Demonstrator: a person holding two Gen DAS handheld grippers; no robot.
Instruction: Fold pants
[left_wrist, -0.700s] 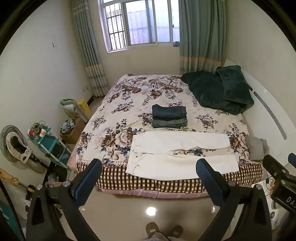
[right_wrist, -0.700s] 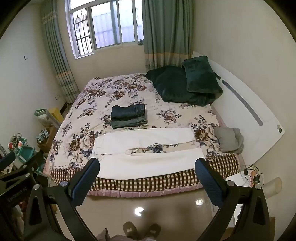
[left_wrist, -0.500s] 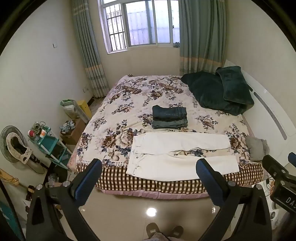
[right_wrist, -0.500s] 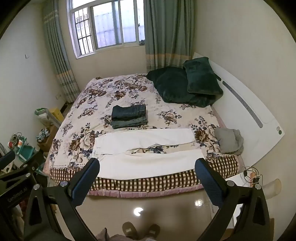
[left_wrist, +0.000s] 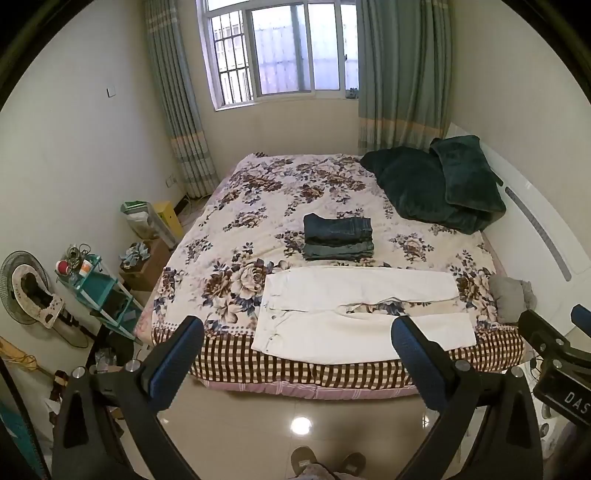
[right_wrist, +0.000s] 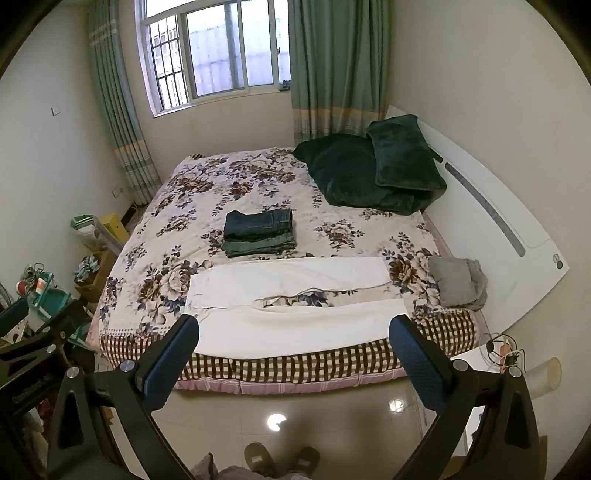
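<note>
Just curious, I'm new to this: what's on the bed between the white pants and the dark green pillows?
A stack of folded jeans lies between the white pants and green pillows, seen in both wrist views.

A pair of white pants (left_wrist: 362, 314) is laid out flat along the near edge of the bed (left_wrist: 236, 229), on the floral cover. The waistband is turned to the left and the two legs are stretched out to the right, lying one behind the other as seen from the foot of the view. A narrow gap is left between the legs from the crotch rightward, through which the flowered cover is seen. The near leg is set right at the bed's edge, just above the checked border. The cloth is mostly smooth, with a few soft creases near the crotch. The pants are unfolded.
</note>
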